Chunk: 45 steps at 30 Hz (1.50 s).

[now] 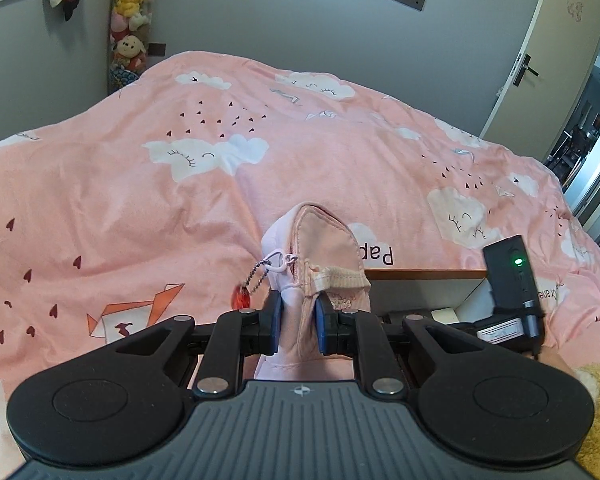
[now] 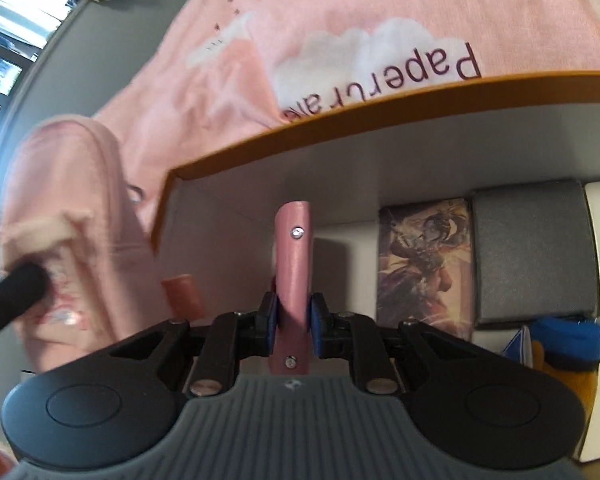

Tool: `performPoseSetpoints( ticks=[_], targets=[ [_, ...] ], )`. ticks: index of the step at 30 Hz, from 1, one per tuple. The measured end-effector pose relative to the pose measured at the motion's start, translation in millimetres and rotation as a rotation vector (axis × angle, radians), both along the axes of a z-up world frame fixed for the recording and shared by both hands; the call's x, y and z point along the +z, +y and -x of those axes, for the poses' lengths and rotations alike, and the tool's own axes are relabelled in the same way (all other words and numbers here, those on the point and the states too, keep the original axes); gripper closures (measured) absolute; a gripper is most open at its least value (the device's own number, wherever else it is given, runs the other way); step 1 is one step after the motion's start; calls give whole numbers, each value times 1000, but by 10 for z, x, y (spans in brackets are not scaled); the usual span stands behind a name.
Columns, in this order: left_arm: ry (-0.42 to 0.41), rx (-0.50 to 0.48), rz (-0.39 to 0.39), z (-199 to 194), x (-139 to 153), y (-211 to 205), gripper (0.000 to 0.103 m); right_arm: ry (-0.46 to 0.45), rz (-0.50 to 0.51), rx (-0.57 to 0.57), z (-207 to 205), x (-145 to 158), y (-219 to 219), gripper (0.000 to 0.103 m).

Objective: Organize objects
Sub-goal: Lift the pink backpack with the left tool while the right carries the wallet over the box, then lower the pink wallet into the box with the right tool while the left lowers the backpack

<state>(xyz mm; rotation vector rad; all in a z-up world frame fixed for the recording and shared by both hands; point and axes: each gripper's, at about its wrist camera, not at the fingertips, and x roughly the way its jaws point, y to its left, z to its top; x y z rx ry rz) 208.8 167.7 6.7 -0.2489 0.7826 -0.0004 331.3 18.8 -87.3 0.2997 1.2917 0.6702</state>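
Note:
My left gripper [image 1: 298,320] is shut on a pink fabric pouch [image 1: 312,248] with a bead chain and red charm [image 1: 242,298], held upright above the pink bed. The pouch also shows at the left of the right wrist view [image 2: 68,216], blurred. My right gripper [image 2: 294,316] is shut on a flat pink bar with two metal rivets [image 2: 294,256], held over the open white box with an orange rim [image 2: 340,120].
Inside the box lie an illustrated card case [image 2: 424,264], a grey pad [image 2: 532,252], a blue plush item [image 2: 564,340] and a small pink piece [image 2: 182,294]. The pink cloud-print duvet [image 1: 180,200] covers the bed. A door [image 1: 540,60] stands at right.

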Motion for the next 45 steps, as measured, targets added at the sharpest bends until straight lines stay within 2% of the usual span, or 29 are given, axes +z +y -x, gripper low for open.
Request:
performPoseSetpoints(
  ticks=[3, 5, 6, 12, 16, 23, 28, 31, 33, 35, 37, 41, 45],
  targets=[
    [4, -2, 5, -25, -28, 13, 84, -24, 51, 11, -12, -6, 45, 81],
    [10, -4, 16, -41, -58, 14, 84, -72, 134, 23, 8, 9, 103, 73],
    [11, -4, 10, -43, -66, 5, 84, -87, 167, 35, 5, 4, 124, 73],
    [3, -3, 3, -46, -71, 1, 84, -42, 144, 14, 0, -23, 84, 72],
    [-2, 12, 7, -57, -44, 36, 84, 15, 87, -19, -19, -124, 94, 73],
    [7, 15, 61, -85, -57, 74, 84, -130, 163, 15, 115, 82, 59, 67],
    [6, -16, 137, -107, -26, -37, 84, -238, 190, -33, 168, 342, -240, 67],
    [45, -39, 158, -170, -119, -203, 84, -313, 215, -78, 233, 481, -458, 67],
    [74, -51, 146, -218, -220, -336, 84, -355, 231, -104, 286, 538, -598, 67],
    [101, -50, 103, -274, -327, -447, 84, -380, 240, -121, 273, 572, -700, 67],
    [150, -37, 52, -359, -438, -521, 84, -386, 241, -122, 311, 576, -783, 67],
    [230, 0, 13, -435, -591, -574, 84, -397, 233, -102, 386, 573, -824, 67],
    [283, 41, -86, -515, -681, -651, 83, -389, 199, -69, 414, 457, -743, 67]
  ],
)
